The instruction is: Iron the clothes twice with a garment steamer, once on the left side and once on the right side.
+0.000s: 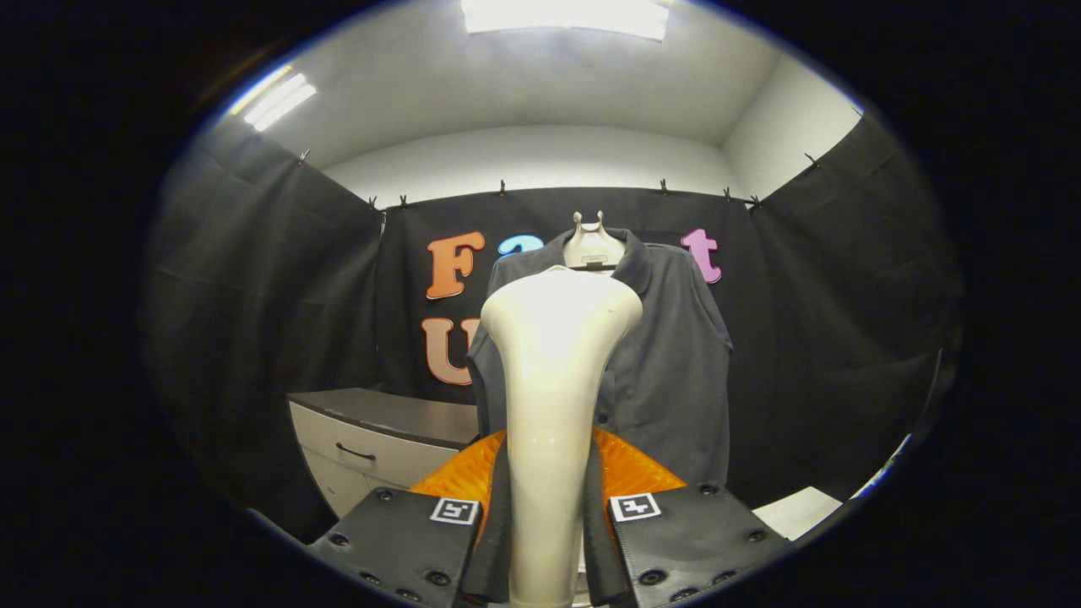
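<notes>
A cream garment steamer [553, 371] stands upright between my fingers, its narrow handle clamped by both and its wide head rising above them. My gripper [545, 523] is shut on that handle. Beyond the steamer a dark grey collared shirt [667, 355] hangs on a pale hanger [594, 245] against the black cloth wall. The steamer head covers the shirt's left part; I cannot tell whether head and fabric touch or stand apart.
A white cabinet [372, 439] with a grey top and a dark drawer handle stands low to the left of the shirt. A white surface [798, 511] lies low to the right. Black cloth walls close in on all sides.
</notes>
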### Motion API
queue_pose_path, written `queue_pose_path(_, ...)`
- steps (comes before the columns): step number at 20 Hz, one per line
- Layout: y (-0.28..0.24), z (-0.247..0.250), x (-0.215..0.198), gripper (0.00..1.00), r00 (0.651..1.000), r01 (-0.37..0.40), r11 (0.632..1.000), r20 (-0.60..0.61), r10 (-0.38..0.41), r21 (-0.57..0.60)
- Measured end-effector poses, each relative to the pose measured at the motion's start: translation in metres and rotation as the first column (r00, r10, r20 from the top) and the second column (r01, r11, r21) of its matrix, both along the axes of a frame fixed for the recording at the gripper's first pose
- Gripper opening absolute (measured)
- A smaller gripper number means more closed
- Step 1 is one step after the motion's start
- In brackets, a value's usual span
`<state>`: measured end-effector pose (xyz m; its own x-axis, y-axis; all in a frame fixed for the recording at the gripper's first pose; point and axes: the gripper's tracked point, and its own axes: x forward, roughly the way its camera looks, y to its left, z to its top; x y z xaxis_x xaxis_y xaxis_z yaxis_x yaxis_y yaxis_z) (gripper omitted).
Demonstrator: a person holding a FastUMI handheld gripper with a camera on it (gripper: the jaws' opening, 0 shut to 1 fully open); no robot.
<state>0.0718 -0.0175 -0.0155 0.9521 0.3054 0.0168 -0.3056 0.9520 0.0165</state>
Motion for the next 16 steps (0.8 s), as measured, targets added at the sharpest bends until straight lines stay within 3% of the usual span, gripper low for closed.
queue_pose_path(16, 0.0011, -0.0096, -0.0043, 0.43, 1.0, 0.011, 1.0, -0.029, -0.011, 0.015)
